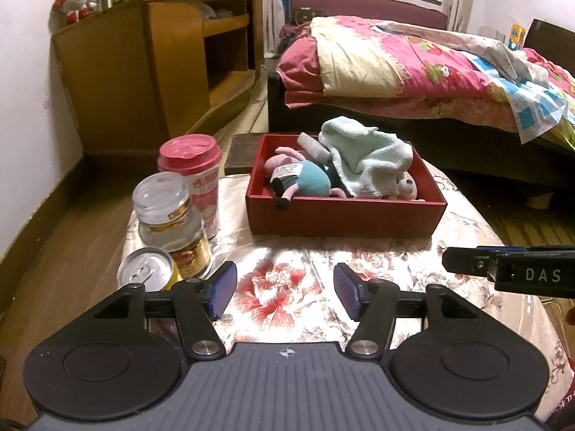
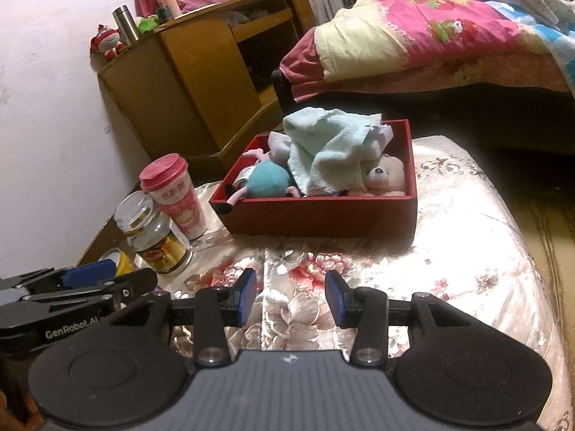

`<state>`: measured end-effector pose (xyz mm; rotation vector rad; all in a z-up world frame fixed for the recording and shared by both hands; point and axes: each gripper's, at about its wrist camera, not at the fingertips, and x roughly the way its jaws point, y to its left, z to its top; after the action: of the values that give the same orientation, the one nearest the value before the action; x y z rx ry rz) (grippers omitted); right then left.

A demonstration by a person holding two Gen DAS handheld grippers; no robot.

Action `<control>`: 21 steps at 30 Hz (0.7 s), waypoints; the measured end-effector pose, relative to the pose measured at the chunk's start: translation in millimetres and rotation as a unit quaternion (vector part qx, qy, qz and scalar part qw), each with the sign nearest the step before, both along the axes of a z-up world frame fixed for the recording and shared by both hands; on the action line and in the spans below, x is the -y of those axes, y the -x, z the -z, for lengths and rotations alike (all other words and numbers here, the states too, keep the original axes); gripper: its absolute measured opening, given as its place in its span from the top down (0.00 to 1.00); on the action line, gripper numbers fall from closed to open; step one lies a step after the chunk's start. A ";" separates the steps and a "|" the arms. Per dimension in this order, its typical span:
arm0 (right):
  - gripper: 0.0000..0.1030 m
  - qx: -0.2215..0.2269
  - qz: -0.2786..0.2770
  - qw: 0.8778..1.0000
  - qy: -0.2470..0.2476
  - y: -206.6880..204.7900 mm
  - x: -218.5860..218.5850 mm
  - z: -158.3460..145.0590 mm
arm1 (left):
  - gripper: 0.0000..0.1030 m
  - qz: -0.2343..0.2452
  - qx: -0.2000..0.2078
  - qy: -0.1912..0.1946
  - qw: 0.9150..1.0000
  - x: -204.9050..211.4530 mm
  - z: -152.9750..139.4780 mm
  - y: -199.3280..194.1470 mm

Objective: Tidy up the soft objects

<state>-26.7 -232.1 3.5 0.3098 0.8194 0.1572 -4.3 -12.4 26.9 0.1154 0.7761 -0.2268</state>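
- In the left wrist view we see the box at the frame's centre, resting on the worktop.
- In the box we find the towel draped at the right, over the plush toy lying to its left.
- Left of the box stand the lidded cup, the jar before it, and the can nearest us.
- Behind, at upper left, we see the cabinet; at upper right, the bed.
- In the right wrist view a small bear lies in the box's right corner, beside the towel.
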 end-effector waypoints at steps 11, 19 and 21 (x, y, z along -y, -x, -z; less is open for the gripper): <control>0.83 0.013 -0.013 1.000 0.000 17.4 -16.4 -5.5 | 0.33 -0.029 0.001 0.003 1.000 -14.2 -1.8 13.8; 0.82 0.019 -0.026 0.999 -0.001 25.7 -26.5 -8.5 | 0.29 -0.035 0.012 -0.005 0.999 -16.7 -3.5 24.0; 0.82 0.021 -0.030 0.999 -0.002 28.4 -29.4 -9.4 | 0.29 -0.036 0.011 -0.004 0.999 -17.2 -3.1 25.5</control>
<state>-55.1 -202.6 12.9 0.2852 0.7865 0.2210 -29.7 4.8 30.0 0.0972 0.7583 -0.1540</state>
